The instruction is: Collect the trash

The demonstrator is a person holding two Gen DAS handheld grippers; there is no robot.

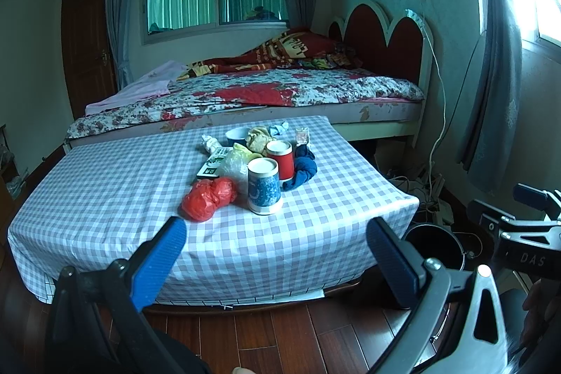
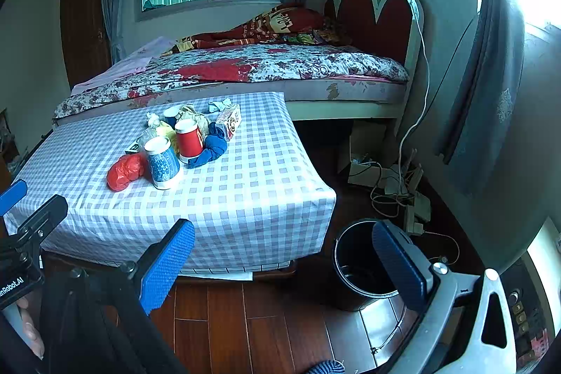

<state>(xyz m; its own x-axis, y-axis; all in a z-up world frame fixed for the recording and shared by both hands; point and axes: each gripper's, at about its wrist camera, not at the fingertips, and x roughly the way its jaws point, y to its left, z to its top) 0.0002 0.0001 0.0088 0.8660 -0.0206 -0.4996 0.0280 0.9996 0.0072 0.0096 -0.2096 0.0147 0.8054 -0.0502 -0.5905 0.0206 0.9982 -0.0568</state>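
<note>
A low table with a checked cloth (image 1: 105,184) (image 2: 252,198) carries a pile of trash: a crumpled red plastic bag (image 1: 207,198) (image 2: 124,170), a clear bag (image 1: 233,163), crumpled paper (image 1: 210,142), a yellowish wad (image 1: 257,137) and a small carton (image 2: 229,120). A blue cup (image 1: 264,186) (image 2: 162,162), a red cup (image 1: 280,158) (image 2: 188,139) and a blue cloth (image 1: 303,170) stand among them. A black bin (image 2: 361,265) (image 1: 434,246) stands on the floor at the table's right corner. My left gripper (image 1: 277,233) is open and empty before the table. My right gripper (image 2: 284,237) is open and empty, near the bin.
A bed (image 1: 280,90) stands right behind the table. Cables and a power strip (image 2: 403,191) lie on the wooden floor to the right, under a curtain (image 2: 491,93). A dark door (image 1: 87,41) is at the left.
</note>
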